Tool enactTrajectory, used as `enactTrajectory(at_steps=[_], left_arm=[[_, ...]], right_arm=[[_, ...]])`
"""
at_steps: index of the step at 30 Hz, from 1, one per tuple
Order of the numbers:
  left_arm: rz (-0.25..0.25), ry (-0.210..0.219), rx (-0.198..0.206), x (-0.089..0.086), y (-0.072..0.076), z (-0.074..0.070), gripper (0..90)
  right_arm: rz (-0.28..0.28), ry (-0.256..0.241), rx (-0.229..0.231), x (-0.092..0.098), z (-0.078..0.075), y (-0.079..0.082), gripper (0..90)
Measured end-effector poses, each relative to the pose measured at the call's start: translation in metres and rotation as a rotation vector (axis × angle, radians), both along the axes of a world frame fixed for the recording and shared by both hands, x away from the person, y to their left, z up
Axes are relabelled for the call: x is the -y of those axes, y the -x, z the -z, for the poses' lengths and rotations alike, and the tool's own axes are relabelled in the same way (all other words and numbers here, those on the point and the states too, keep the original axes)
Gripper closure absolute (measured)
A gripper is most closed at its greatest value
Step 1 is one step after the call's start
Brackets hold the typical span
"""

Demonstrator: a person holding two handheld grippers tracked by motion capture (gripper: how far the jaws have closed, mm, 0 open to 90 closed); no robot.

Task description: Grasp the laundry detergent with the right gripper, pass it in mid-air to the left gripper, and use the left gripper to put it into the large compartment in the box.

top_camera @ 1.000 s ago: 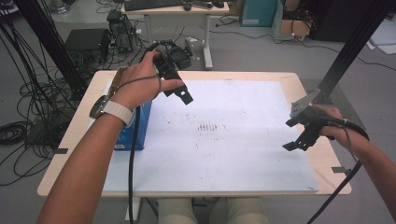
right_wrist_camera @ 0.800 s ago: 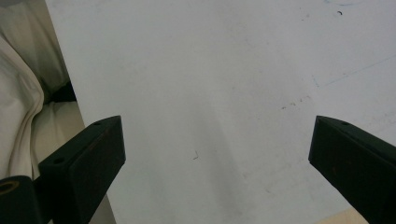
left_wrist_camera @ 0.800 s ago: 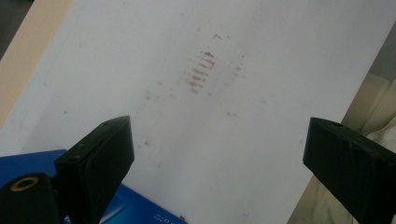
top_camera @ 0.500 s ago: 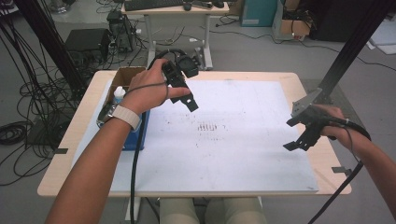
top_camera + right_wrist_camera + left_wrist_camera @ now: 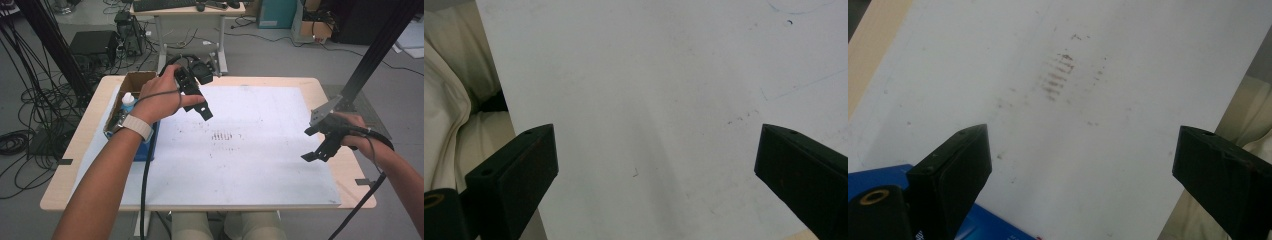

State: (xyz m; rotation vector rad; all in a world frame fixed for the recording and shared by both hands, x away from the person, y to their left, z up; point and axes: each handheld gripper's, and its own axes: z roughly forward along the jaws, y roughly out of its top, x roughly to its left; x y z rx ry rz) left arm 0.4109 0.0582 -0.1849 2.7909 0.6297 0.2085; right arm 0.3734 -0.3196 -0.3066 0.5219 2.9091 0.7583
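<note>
Both jaws spread and empty, the left gripper [image 5: 200, 102] hovers near the cardboard box [image 5: 131, 83] at the table's far left, the right gripper [image 5: 320, 145] idle over the white board [image 5: 250, 155]; nothing picked yet.

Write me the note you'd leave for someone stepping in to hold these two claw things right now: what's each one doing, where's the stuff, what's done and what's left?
Left gripper: open, empty, held above the white board beside the cardboard box.
Right gripper: open, empty, hovering over the board's right edge.
Things: the box sits at the table's left side on a blue base; a white bottle with a blue cap stands inside it. What else it holds is hidden by the hand.
Done: nothing taken out or laid on the board, which carries only smudge marks.
Left: probably reaching into the box with the left gripper; that is a guess.
</note>
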Motion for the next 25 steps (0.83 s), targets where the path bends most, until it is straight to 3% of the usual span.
enactTrajectory(at_steps=[25], left_arm=[[-0.012, 0.009, 0.004, -0.0038, -0.0014, 0.0002, 9.2]], right_arm=[[-0.007, -0.005, 0.0, -0.0032, 0.0016, -0.0019, 3.9]])
